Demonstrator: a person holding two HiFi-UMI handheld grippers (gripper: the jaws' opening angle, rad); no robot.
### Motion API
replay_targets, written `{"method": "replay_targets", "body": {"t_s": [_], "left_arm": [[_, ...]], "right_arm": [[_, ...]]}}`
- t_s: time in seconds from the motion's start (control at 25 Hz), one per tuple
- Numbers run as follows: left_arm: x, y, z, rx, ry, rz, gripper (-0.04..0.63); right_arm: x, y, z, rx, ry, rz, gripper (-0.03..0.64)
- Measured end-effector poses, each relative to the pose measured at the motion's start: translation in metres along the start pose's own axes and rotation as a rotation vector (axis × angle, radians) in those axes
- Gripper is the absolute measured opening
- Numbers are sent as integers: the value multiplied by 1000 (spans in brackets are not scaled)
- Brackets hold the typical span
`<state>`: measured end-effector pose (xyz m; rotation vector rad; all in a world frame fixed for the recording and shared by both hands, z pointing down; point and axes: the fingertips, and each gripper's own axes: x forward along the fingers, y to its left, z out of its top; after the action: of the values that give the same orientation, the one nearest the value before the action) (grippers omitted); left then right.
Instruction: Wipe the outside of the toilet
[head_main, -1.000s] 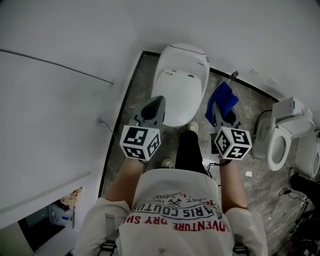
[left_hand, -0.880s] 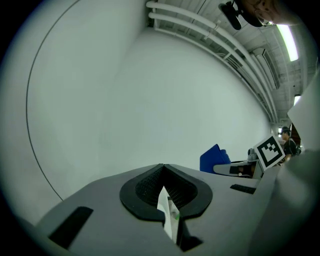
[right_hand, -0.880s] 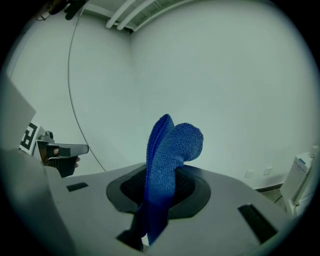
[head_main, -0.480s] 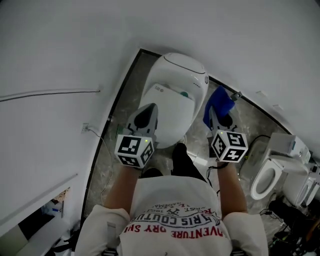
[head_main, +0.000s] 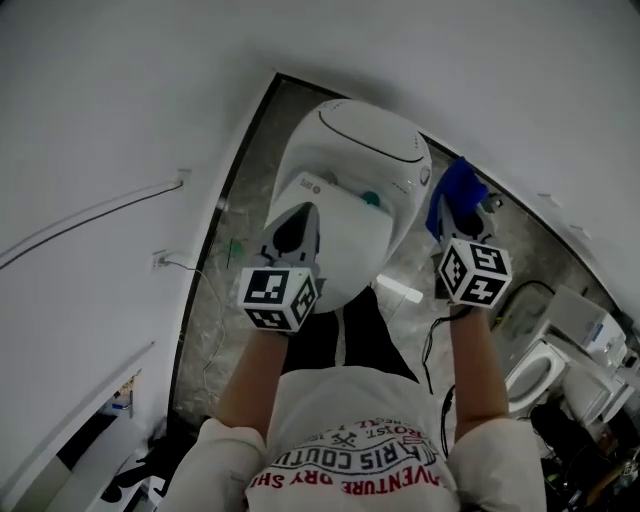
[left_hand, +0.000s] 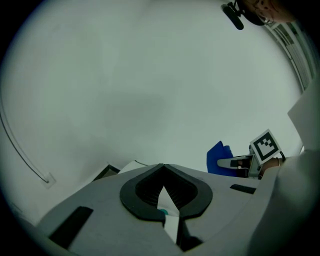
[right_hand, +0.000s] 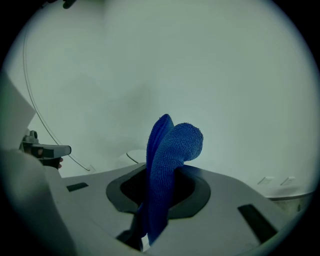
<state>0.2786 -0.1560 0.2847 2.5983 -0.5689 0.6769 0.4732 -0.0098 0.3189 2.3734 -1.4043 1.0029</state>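
The white toilet (head_main: 350, 170) stands lid-down against the wall in the head view. My left gripper (head_main: 300, 212) hovers over the left part of its lid, shut and empty; in the left gripper view (left_hand: 162, 170) the jaw tips meet, with white toilet (left_hand: 168, 207) showing below them. My right gripper (head_main: 462, 205) is beside the toilet's right flank, shut on a blue cloth (head_main: 455, 185). The cloth (right_hand: 170, 150) stands up out of the jaws in the right gripper view (right_hand: 162, 172). The left gripper view also catches the cloth (left_hand: 217, 159).
White walls close in on the left and behind. The dark marble floor (head_main: 245, 215) is a narrow strip by the toilet. Other white toilets (head_main: 530, 375) stand at the lower right. A cable (head_main: 435, 340) lies on the floor. The person's dark trouser leg (head_main: 350, 335) is in front.
Both grippers have moved forward towards the toilet's back end. The right one carried the blue cloth up along the toilet's right side. The toilet now looks larger and nearer.
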Motion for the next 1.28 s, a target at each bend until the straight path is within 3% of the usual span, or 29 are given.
{"method": "replay_targets", "body": {"t_s": [0.48,0.76,0.96,1.12,1.28], "left_arm": [[119,71,-52,-23,49,27,6],[149,90,-72,-71,51,3,6],[155,103,-83,-114,32,15,6],[157,114,-91,-124,30,18,6],[154,126,-98,-144,26,27,6]], "right_arm": [[153,-49,-26,19,141,-47,77],[196,-32,-34,-25,228,-4,77],[209,-7,-21,-146,188,11,77],[221,17,-13,-307,218,34,77],[231,31,-8,-387,240,41,77]]}}
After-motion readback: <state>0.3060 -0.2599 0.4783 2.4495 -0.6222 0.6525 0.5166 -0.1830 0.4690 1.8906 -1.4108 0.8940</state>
